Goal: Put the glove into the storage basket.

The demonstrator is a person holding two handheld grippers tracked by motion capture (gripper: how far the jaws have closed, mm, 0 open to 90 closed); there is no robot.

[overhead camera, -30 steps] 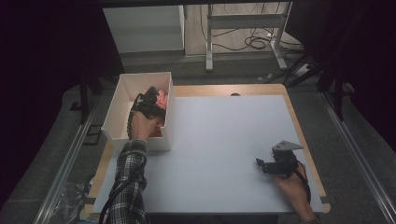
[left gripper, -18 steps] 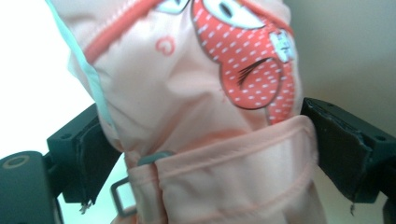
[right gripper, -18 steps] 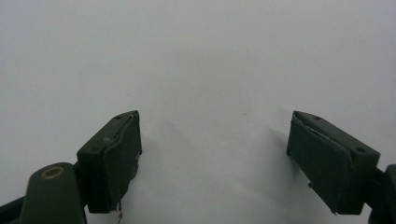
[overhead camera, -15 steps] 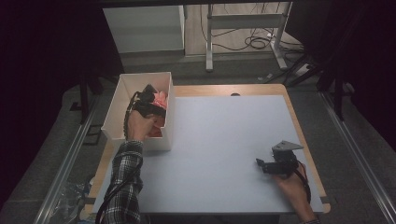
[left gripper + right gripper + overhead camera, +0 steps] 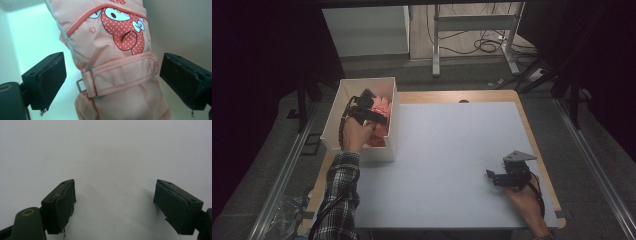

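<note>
Left claw (image 5: 110,82) hangs inside the white box (image 5: 343,95) at the surface's far-left corner, jaws just opening, spread wide either side of the pink glove (image 5: 117,75), pads clear of it. Best lift straight out without snagging the strap. Right claw (image 5: 115,207) rests near the surface's near-right corner, jaws apart, empty.

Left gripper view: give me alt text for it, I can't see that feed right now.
A peach-pink padded mitten with a red polka-dot cartoon figure and a wrist strap hangs between the left gripper's two black jaws, which stand open, clear of it on both sides, having just been opening. Pale walls of the white box lie behind.
</note>
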